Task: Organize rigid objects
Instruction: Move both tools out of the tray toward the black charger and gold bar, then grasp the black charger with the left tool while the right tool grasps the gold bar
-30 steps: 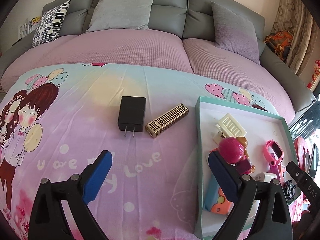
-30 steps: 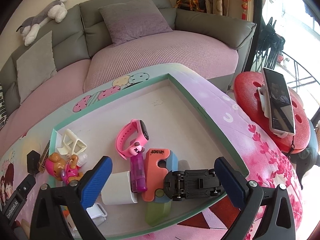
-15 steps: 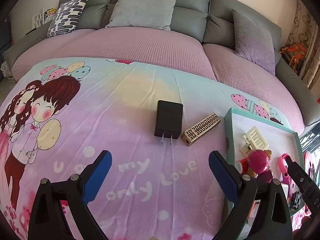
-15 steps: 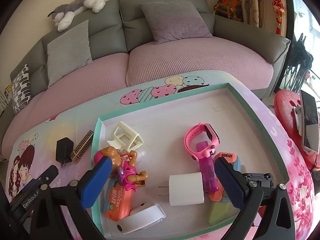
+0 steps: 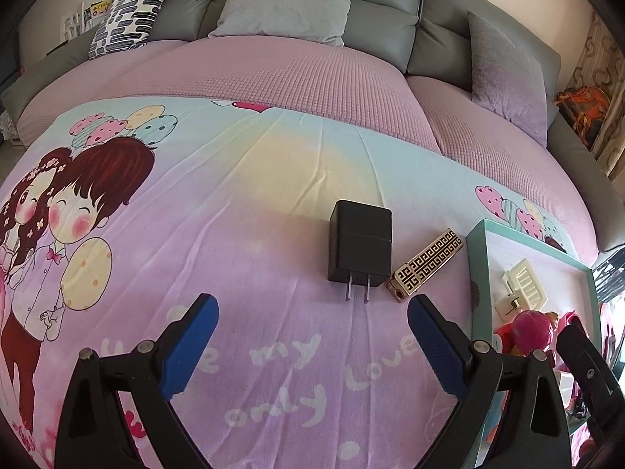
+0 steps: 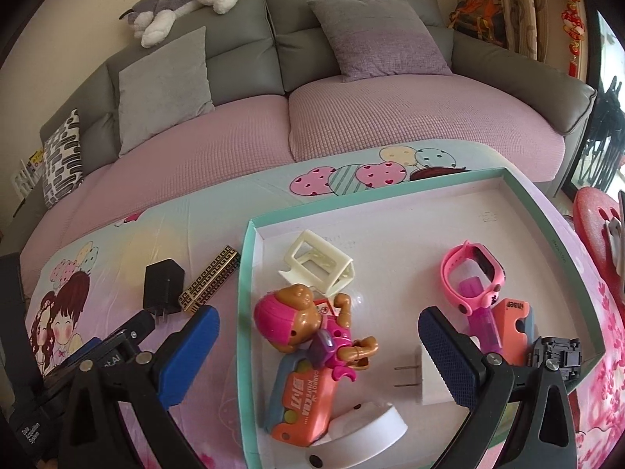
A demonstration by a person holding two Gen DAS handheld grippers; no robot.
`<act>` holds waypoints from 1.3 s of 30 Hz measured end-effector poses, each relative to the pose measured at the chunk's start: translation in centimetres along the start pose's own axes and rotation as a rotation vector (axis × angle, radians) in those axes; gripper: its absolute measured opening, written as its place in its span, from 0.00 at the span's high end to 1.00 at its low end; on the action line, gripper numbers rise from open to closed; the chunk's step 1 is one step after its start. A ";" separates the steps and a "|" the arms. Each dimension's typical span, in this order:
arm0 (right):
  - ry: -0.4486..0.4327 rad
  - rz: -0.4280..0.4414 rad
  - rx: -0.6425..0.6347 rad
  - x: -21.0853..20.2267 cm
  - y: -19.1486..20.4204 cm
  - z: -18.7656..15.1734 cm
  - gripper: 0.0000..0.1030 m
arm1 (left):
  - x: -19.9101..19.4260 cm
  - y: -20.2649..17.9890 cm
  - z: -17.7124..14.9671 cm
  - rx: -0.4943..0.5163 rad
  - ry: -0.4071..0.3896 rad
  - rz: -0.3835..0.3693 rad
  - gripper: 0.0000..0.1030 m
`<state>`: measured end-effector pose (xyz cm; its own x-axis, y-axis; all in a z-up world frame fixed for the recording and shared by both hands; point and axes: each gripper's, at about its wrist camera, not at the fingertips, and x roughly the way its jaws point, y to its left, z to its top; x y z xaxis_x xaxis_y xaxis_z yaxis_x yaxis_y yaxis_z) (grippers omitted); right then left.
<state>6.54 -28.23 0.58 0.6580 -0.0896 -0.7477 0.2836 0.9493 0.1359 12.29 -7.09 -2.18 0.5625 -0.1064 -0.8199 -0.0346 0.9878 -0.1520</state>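
Likely light and stiff, the charger (image 5: 360, 248) lies on the cloth (image 5: 234, 234) beside the box (image 5: 477, 258); left gripper (image 5: 310, 342) gapes, empty: pinch its 2 flat sides, not the prongs

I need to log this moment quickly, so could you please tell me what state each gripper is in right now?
Left gripper: open, holding nothing.
Right gripper: open, holding nothing.
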 end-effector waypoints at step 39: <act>0.071 0.135 -0.137 7.9 7.9 3.9 0.26 | 4.7 -0.4 2.5 0.055 -0.017 -0.112 0.57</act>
<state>16.70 -22.63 -1.72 0.6315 0.0585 -0.7732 0.0954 0.9837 0.1524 16.99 -7.75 -4.64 0.5745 -0.2145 -0.7899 0.0744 0.9747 -0.2105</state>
